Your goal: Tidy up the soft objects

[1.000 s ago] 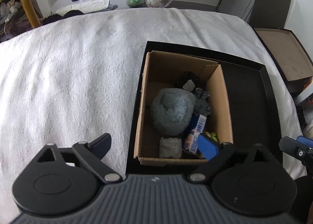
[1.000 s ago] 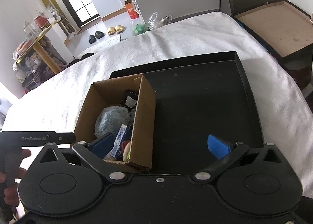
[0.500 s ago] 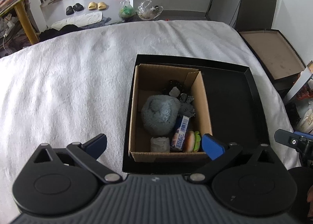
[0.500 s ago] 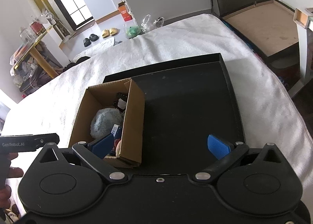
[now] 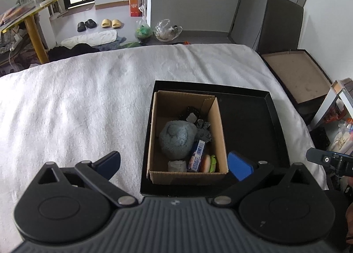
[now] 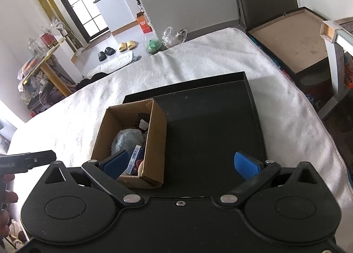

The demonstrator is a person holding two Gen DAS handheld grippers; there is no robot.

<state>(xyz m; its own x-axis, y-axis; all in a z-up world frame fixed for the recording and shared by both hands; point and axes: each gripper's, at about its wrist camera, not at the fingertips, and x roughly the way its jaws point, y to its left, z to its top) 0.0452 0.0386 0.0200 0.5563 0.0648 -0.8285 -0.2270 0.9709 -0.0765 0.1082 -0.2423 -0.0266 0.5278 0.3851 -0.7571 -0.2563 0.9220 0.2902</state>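
At the bottom of the left wrist view the left gripper [image 5: 174,165] fills the frame edge, its jaws spread wide with nothing between them, having just finished opening; one dark blue pad hangs over the white blanket [image 5: 83,102] at lower left and the brighter blue pad sits over the black tray [image 5: 253,125] at lower right of centre. Just beyond the pads, in the middle of the frame, a cardboard box [image 5: 220,129] stands inside the left part of the tray. In the box, nearest the camera, lie a small grey plush [image 5: 177,166], a blue-and-white packet [image 5: 197,155] leaning on edge, and a burger toy [image 5: 209,163] at the lower right corner. Behind them a fluffy blue-grey plush [image 5: 176,139] takes up most of the box floor, with a dark grey toy [image 5: 203,131] beside it and a black-and-white item [image 5: 190,115] at the far end. The right half of the tray is bare black. At the right edge of the same frame the tip of the other tool shows, held by a hand. In the right wrist view the right gripper [image 6: 179,163] likewise stands wide and empty, its left pad overlapping the near end of the box and its right pad over the tray floor. Farther off, the blanket runs to the upper half of both frames; beyond it, on the floor, are slippers [image 5: 98,23], plastic bags [image 5: 158,30] and an open brown case [image 5: 295,74] at upper right.
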